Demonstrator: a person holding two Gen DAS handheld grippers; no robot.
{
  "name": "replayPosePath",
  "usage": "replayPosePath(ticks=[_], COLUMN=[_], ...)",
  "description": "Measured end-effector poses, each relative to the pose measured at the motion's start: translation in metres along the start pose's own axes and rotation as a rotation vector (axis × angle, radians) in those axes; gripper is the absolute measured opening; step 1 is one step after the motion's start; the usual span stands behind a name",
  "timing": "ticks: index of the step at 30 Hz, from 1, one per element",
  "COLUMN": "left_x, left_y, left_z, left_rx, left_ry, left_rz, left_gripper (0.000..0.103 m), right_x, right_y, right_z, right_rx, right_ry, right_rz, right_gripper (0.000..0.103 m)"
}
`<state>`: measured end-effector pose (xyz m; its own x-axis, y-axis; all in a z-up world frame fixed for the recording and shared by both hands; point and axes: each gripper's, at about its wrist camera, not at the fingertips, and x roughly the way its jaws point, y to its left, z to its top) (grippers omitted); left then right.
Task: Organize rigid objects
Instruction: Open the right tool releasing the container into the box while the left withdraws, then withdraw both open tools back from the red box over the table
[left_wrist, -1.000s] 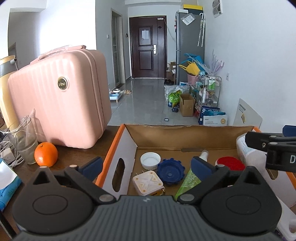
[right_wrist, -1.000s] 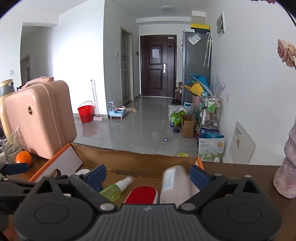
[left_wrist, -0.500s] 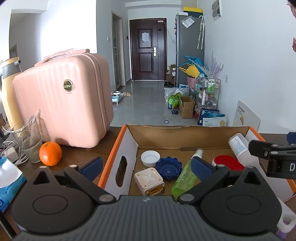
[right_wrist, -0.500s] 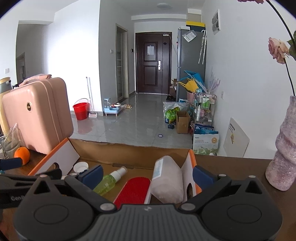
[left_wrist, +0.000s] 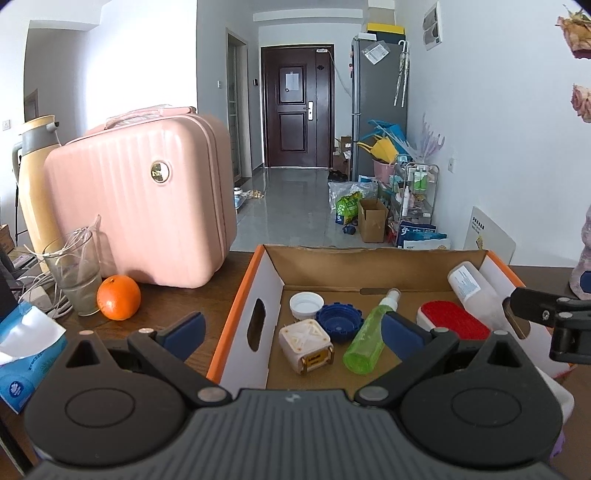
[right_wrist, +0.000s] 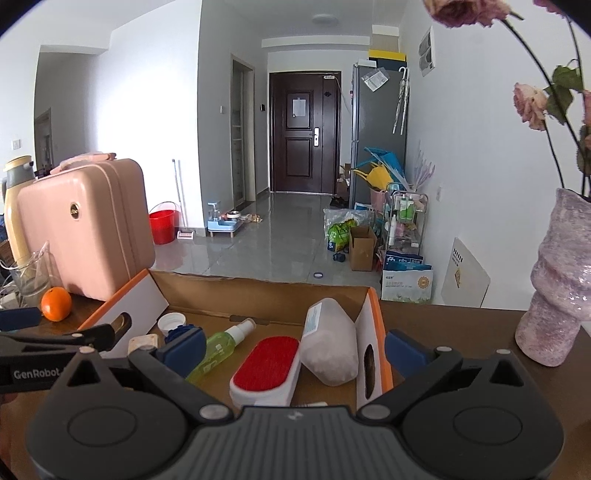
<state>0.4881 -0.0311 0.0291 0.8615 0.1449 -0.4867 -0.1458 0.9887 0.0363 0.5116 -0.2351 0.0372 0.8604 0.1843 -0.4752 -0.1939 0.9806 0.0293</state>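
An open cardboard box with an orange rim (left_wrist: 240, 306) (right_wrist: 258, 295) sits on the dark wooden table. Inside lie a white cap (left_wrist: 303, 304), a blue cap (left_wrist: 338, 321), a white square plug (left_wrist: 306, 341), a green spray bottle (left_wrist: 369, 339) (right_wrist: 218, 349), a red-faced brush (left_wrist: 454, 321) (right_wrist: 269, 363) and a white bottle (left_wrist: 472, 291) (right_wrist: 328, 343) leaning on the right wall. My left gripper (left_wrist: 291, 332) hangs open over the box's near left corner, holding nothing. My right gripper (right_wrist: 293, 349) stands open at the near right side, also empty.
A pink suitcase (left_wrist: 140, 218), an orange (left_wrist: 118, 297), a glass cup (left_wrist: 75, 284), a cream thermos (left_wrist: 33, 188) and a blue tissue pack (left_wrist: 26, 343) crowd the table's left. A mauve vase with dried roses (right_wrist: 554, 288) stands right of the box.
Both grippers have drawn back from the box, so more of it shows. The white bottle that stood between the right fingers now lies free against the box's right wall.
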Motion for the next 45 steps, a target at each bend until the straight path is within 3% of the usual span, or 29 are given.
replayPosePath(ticks=[23, 45], left_x=[-0.069, -0.120], left_y=[0.008, 0.015], left_z=[-0.044, -0.095], left_rx=[0.000, 0.027], left_ry=[-0.032, -0.017], left_rz=[-0.049, -0.104], left_gripper=[0.103, 0.103], right_x=[-0.088, -0.141], right_y=[-0.003, 0.004], right_z=[-0.055, -0.125], right_rx=[-0.005, 0.018], right_ry=[-0.072, -0.035], right_rz=[-0.048, -0.049], right_gripper=[0.103, 0.103])
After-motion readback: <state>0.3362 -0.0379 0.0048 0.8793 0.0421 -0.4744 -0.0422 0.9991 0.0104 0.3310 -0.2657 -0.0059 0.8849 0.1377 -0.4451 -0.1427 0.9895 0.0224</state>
